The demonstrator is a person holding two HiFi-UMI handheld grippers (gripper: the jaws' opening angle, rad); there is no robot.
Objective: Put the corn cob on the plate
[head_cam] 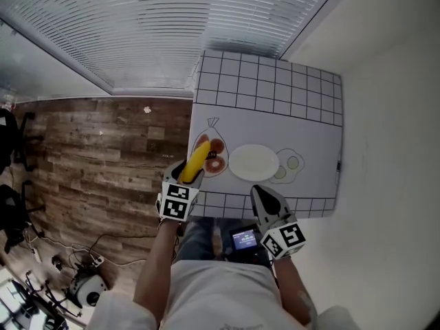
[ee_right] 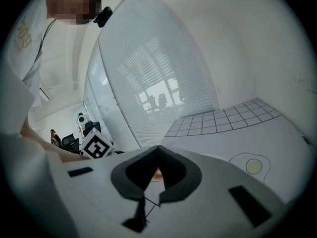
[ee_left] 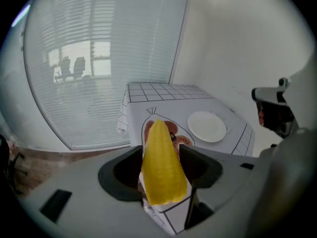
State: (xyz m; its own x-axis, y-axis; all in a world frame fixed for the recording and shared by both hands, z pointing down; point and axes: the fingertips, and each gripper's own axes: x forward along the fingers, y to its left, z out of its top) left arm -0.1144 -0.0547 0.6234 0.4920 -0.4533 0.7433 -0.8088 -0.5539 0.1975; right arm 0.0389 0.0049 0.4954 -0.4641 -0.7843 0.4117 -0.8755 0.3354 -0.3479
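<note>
The left gripper [head_cam: 187, 179] is clamped on the corn [head_cam: 198, 158], holding it up at the near left corner of the counter [head_cam: 302, 102], by a printed bag drawing [head_cam: 217, 162]. To its right lies the white plate [head_cam: 254, 162]. At the near edge, right of centre, the right gripper [head_cam: 260, 196] hovers with its jaws together, holding nothing.

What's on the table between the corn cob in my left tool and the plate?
In the head view, reddish-brown round shapes inside a drawn bag outline lie between the corn cob and the plate; nothing else there.
</note>
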